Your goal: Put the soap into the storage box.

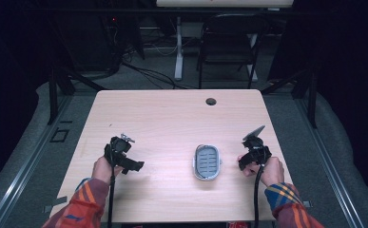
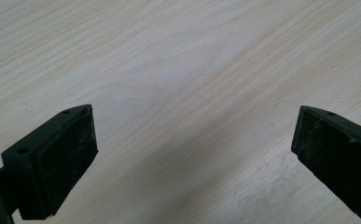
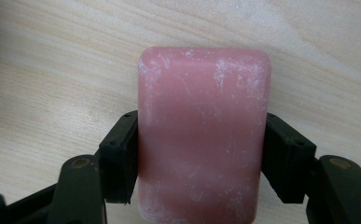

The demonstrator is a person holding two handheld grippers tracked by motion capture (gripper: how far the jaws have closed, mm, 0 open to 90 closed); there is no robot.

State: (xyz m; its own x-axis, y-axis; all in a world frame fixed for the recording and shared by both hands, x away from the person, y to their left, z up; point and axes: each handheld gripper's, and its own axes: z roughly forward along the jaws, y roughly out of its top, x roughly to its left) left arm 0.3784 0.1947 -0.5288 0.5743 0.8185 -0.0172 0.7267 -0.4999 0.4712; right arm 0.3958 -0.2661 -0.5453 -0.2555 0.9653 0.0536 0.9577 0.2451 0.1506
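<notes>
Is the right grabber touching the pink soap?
Touching. In the right gripper view, the right gripper has both black jaws pressed flat against the two sides of the soap, with no gap showing on either side.

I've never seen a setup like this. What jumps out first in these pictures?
Probably the pink soap bar, clamped between the right gripper's jaws just above the pale wooden table. Next, the grey oval soap dish lying on the table between the two hands. The left gripper has its jaws wide apart, with nothing between them.
</notes>
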